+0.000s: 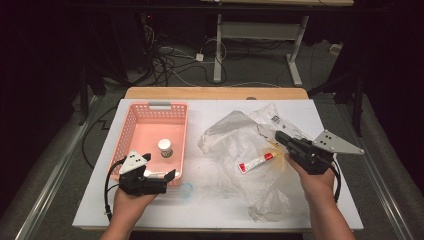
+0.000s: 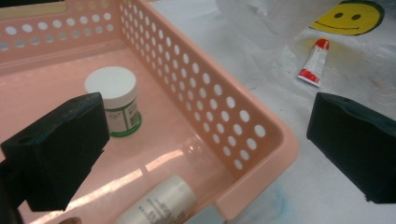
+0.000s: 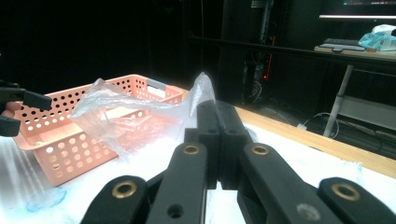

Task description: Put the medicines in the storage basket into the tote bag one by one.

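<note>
No label text is legible on the jar [image 2: 113, 99], the bottle [image 2: 161, 204] or the red-capped tube [image 2: 315, 62]; the bag [image 1: 260, 165] carries a yellow smiley print. At lower left of the high view, the left gripper [image 1: 171, 176] hovers wide open and empty over the basket's [image 2: 261, 154] near corner. At centre right, the right gripper [image 3: 218, 126] pinches the bag, jaws closed; bare table [image 1: 210, 205] lies between them.

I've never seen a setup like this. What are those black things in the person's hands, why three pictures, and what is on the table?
No robot here: a person holds hand-worked tongs, one pair per hand. One picture looks down from above; the other two come from cameras riding on each pair.

The left tongs stand open at the near corner of a pink basket, empty. In the basket are a white-capped jar and a pale bottle lying down.

The right tongs are shut on the edge of a clear plastic bag, which lies crumpled on the white table. A small red-and-white tube lies on the bag.
</note>
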The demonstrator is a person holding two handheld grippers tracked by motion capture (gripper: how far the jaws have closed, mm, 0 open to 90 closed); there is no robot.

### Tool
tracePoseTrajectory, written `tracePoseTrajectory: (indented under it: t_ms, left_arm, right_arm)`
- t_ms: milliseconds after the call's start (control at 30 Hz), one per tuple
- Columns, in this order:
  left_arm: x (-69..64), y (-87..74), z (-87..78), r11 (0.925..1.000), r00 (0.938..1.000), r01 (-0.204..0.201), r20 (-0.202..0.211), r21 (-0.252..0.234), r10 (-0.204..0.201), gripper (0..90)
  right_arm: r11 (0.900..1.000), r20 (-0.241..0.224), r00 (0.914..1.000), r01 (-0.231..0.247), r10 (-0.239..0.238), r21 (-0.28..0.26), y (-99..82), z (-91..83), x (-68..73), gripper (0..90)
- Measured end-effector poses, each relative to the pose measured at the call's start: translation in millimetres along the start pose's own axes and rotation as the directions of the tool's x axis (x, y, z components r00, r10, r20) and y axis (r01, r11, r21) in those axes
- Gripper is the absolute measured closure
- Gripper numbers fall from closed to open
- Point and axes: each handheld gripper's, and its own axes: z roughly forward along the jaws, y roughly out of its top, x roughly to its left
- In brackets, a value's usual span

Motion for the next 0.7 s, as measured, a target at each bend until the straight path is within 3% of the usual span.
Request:
tracePoseTrajectory:
  t_ms: [200,500,700]
  left_arm:
    - [7.1,-0.3,-3.9,0.9999,0.9997,0.012,-0.023,-0.008,-0.012,0.0]
    - [3.4,4.0,-2.3,0.9998,1.0,-0.003,0.001,-0.019,0.003,0.0]
    - [1.4,17.8,1.1,0.9988,0.9999,-0.012,0.01,-0.046,0.013,0.0]
  right_arm:
    - [0.9999,0.001,0.9999,0.013,-0.013,0.007,0.4,0.0,1.3,90.0]
    - [0.9998,-0.002,0.9998,0.018,-0.018,0.003,1.3,-0.5,1.4,90.0]
    - [0.9999,-0.003,0.9999,0.016,-0.016,0.003,1.7,-1.3,0.9,90.0]
